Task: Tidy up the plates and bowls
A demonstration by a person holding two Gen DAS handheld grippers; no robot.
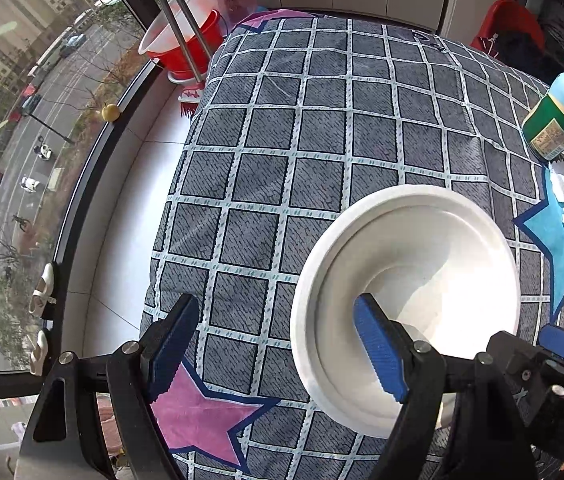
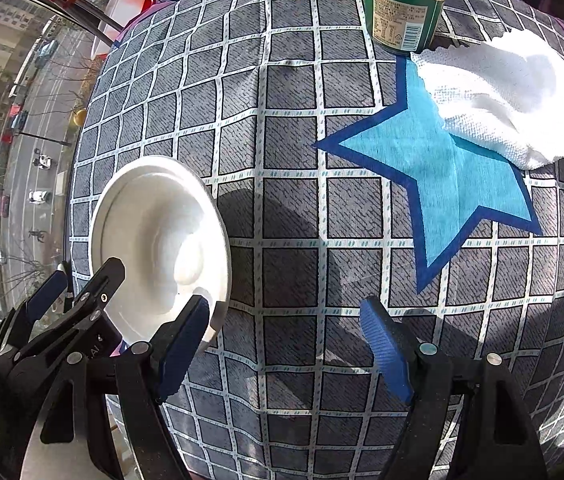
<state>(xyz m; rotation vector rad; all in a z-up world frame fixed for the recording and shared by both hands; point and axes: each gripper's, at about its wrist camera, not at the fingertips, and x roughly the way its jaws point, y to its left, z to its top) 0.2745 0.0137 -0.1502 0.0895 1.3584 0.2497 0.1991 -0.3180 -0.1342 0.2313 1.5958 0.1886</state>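
The white round bowl nested on a white round plate (image 1: 406, 304) lies on the grey checked cloth with coloured stars (image 1: 282, 160), its open side facing up; being round, it has no long axis. It sits between the pink star (image 1: 201, 412) and the blue star (image 1: 558, 248). The left gripper (image 1: 277, 348) is wide open and holds nothing; its right finger (image 1: 380, 350) reaches over the bowl's hollow, its left finger is over bare cloth beside the plate. In the right wrist view the same stack (image 2: 161, 240) is at the left, and the right gripper (image 2: 282, 352) is also wide open and empty; its left finger (image 2: 181, 350) is just at the plate's rim. Farther off stand a green bottle with a label (image 2: 402, 8) and a white crumpled towel (image 2: 502, 100), well apart from the stack.
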